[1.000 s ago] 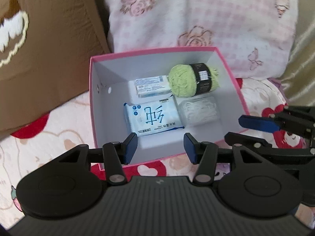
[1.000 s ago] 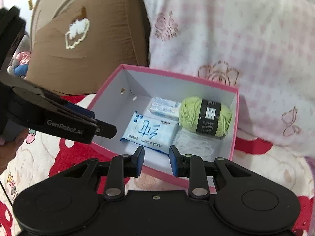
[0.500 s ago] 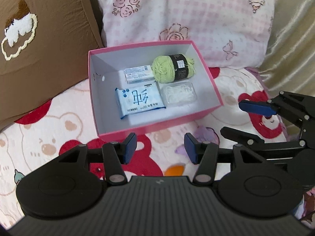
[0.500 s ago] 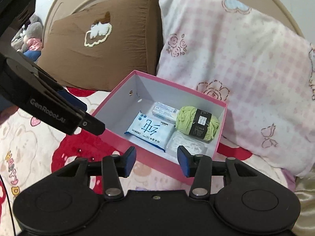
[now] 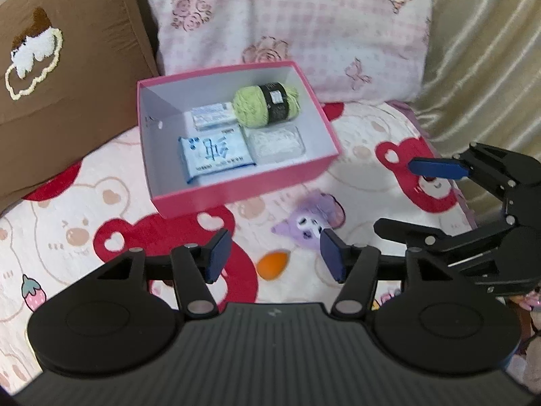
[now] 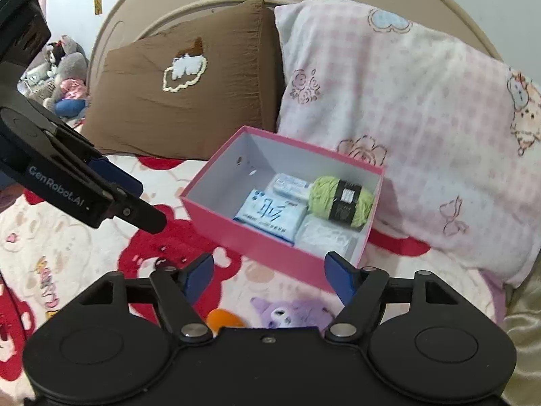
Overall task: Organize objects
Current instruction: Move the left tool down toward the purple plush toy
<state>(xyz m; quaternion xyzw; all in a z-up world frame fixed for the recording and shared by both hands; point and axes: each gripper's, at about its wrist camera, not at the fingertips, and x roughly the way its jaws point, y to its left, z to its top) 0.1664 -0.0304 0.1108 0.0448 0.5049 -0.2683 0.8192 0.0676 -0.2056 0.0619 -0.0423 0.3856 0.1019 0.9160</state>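
Note:
A pink box (image 5: 243,187) (image 6: 270,253) sits on the bed and holds a green yarn ball (image 5: 265,106) (image 6: 341,201), a blue tissue pack (image 5: 216,155) (image 6: 270,215), a small white-blue packet (image 5: 213,116) and a clear bag of white material (image 5: 275,142). A purple plush toy (image 5: 309,225) (image 6: 290,313) and an orange egg-shaped object (image 5: 272,264) (image 6: 223,318) lie on the bedspread in front of the box. My left gripper (image 5: 274,258) is open and empty above them. My right gripper (image 6: 268,277) is open and empty, and also shows in the left wrist view (image 5: 402,199).
A brown pillow (image 5: 61,77) (image 6: 182,94) and a pink checked pillow (image 5: 294,23) (image 6: 405,108) lean behind the box. A beige curtain (image 5: 487,50) hangs at the right. Stuffed toys (image 6: 66,81) sit at the far left by the headboard.
Both grippers have pulled back and up from the box, which now looks smaller. The right gripper has opened wider. The purple plush and the orange object have come into view.

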